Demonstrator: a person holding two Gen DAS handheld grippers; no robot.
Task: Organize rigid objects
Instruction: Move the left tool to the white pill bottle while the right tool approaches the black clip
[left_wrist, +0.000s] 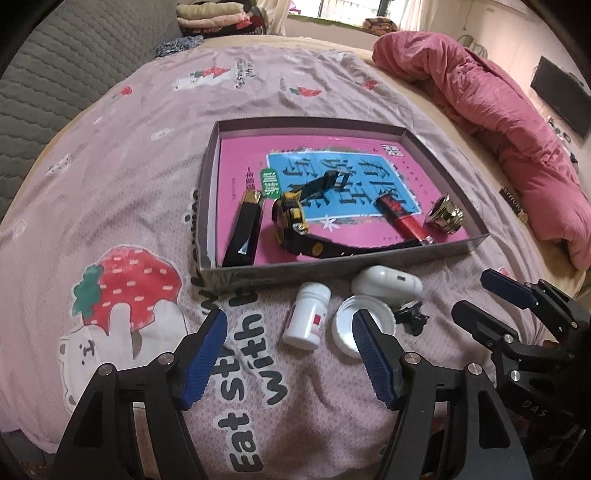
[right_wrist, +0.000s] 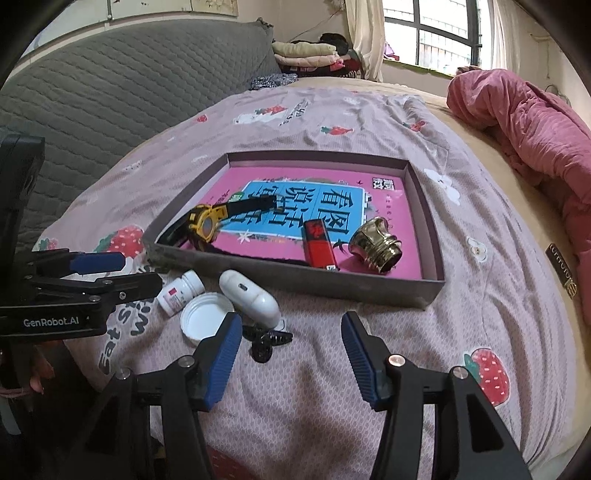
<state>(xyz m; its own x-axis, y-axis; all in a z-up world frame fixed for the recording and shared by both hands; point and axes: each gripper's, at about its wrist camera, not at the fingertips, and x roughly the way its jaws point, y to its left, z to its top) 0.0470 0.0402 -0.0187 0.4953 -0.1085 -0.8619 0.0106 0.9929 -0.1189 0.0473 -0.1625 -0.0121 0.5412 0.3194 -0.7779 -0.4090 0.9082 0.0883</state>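
Both jaws stand wide apart with nothing between them: the left gripper (left_wrist: 290, 356) fills the bottom of its view, and the right gripper (right_wrist: 291, 356) the bottom of its own. Each hangs over the pink sheet (left_wrist: 122, 177), short of the items.

At frame centre lies the grey tray (left_wrist: 354, 264), lined with a pink and blue book (left_wrist: 332, 173). Inside it, in the left wrist view, a black bar (left_wrist: 245, 230) leans at the lower left, a yellow and black watch (left_wrist: 291, 218) sits mid-tray, a red lighter (left_wrist: 402, 218) lies to its right, and a gold cap (left_wrist: 445, 214) stands near the right wall.

Below the tray's near wall, on the sheet, lie a white case (left_wrist: 386, 286), a white bottle (left_wrist: 308, 314) on its side, a white lid (left_wrist: 364, 325) partly behind a left finger, and a small black clip (left_wrist: 412, 317).
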